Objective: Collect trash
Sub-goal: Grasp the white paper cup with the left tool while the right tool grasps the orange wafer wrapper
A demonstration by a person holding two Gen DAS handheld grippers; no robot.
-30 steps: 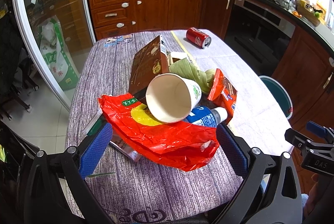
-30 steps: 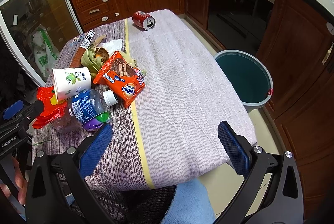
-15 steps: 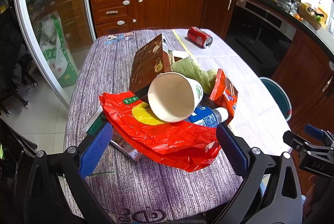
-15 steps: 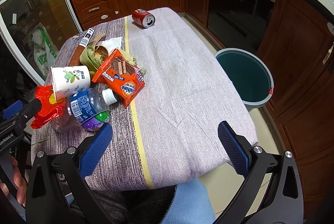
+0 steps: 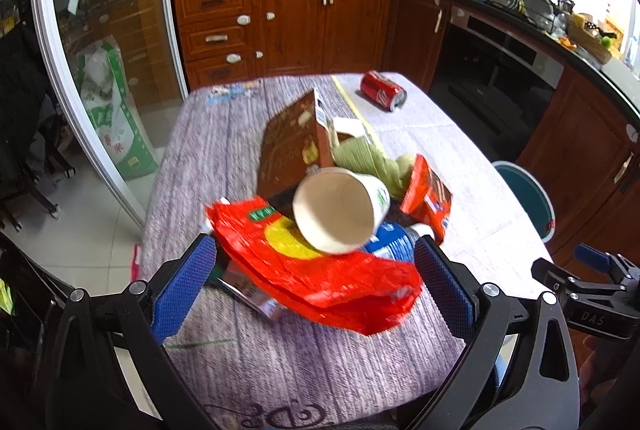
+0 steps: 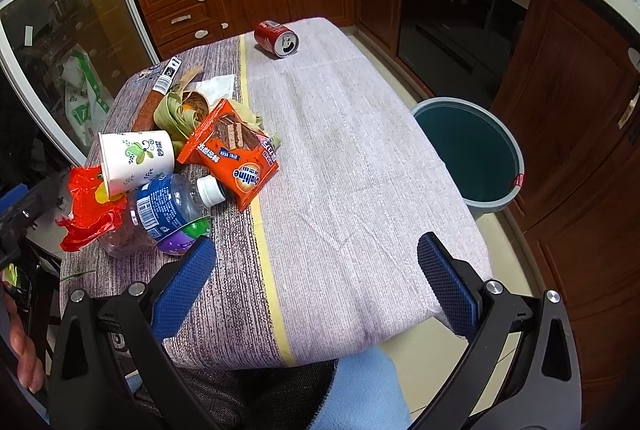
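A heap of trash lies on the cloth-covered table [image 6: 352,165]: a red plastic bag [image 5: 320,270], a tipped paper cup [image 5: 340,213], a blue-labelled bottle [image 6: 168,205], an orange snack packet [image 6: 232,157], a brown carton [image 5: 296,145], green husks [image 5: 360,157] and a red can [image 6: 278,37] lying apart at the far end. My left gripper [image 5: 312,286] stands open just short of the red bag. My right gripper [image 6: 316,286] is open above the table's near edge, with nothing between its fingers. A teal bin [image 6: 468,153] stands on the floor to the right.
Wooden cabinets [image 5: 288,25] and an oven [image 6: 460,9] line the far and right walls. A glass sliding door [image 5: 100,77] stands on the left. A person's blue sleeve [image 6: 360,390] shows below the right gripper.
The left gripper has drawn back and lifted a little, so the heap looks farther away. The right gripper has moved forward slightly over the table edge. Nothing has been grasped.
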